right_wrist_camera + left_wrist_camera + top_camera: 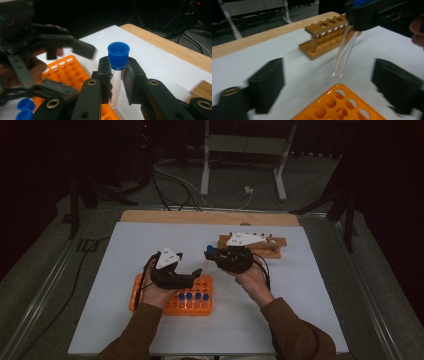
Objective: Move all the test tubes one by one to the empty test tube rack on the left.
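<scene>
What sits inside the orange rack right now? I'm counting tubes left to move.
The orange rack holds a row of blue-capped tubes near its front edge; the holes behind them look empty. Its left part is covered by the left hand, so the count there stays unknown.

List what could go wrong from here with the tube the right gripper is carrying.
1. The right gripper pinches the clear blue-capped test tube just under its cap, with the long glass body hanging free; a jolt might swing or slip it.
2. The open left gripper sits close by over the orange rack; the tube tip could strike a jaw.
3. The wooden rack has small holes; a tilted tube may catch the rim.
</scene>
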Available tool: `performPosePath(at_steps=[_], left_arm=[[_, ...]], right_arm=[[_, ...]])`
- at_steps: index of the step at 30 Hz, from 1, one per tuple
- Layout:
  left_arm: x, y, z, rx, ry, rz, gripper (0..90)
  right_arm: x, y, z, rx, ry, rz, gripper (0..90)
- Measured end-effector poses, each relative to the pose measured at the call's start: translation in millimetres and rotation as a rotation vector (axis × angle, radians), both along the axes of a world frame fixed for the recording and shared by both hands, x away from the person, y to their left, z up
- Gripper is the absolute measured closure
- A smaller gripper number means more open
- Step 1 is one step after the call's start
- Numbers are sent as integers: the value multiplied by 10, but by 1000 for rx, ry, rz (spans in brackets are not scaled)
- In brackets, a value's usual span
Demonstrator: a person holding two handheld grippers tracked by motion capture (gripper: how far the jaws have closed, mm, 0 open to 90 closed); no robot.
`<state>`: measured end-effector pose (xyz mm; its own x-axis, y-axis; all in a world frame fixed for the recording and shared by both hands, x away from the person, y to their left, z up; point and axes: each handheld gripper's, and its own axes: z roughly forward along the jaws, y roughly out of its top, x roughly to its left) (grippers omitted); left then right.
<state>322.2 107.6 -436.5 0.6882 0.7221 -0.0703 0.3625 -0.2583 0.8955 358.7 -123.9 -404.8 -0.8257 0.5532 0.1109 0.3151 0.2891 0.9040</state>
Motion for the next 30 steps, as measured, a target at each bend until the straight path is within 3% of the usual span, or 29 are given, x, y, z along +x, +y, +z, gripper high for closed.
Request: performPosePath(at_steps=[8,11,17,24,30], left_arm=[[26,-27,-18,-24,-8,-54,575],[35,-4,-14,-44,-10,-63,665],[32,-5,-19,-60,-11,-86,722],[9,-30,-21,-44,-26,-99,779],[18,22,-42,-46,-16,-68,781]], right_arm=[[-39,152,-15,9,13,44,765],[-40,172,-23,19,21,56,764],[-40,175,-29,31,33,62,765],[-40,172,-34,26,34,72,752],[-28,80,-16,46,31,53,536]])
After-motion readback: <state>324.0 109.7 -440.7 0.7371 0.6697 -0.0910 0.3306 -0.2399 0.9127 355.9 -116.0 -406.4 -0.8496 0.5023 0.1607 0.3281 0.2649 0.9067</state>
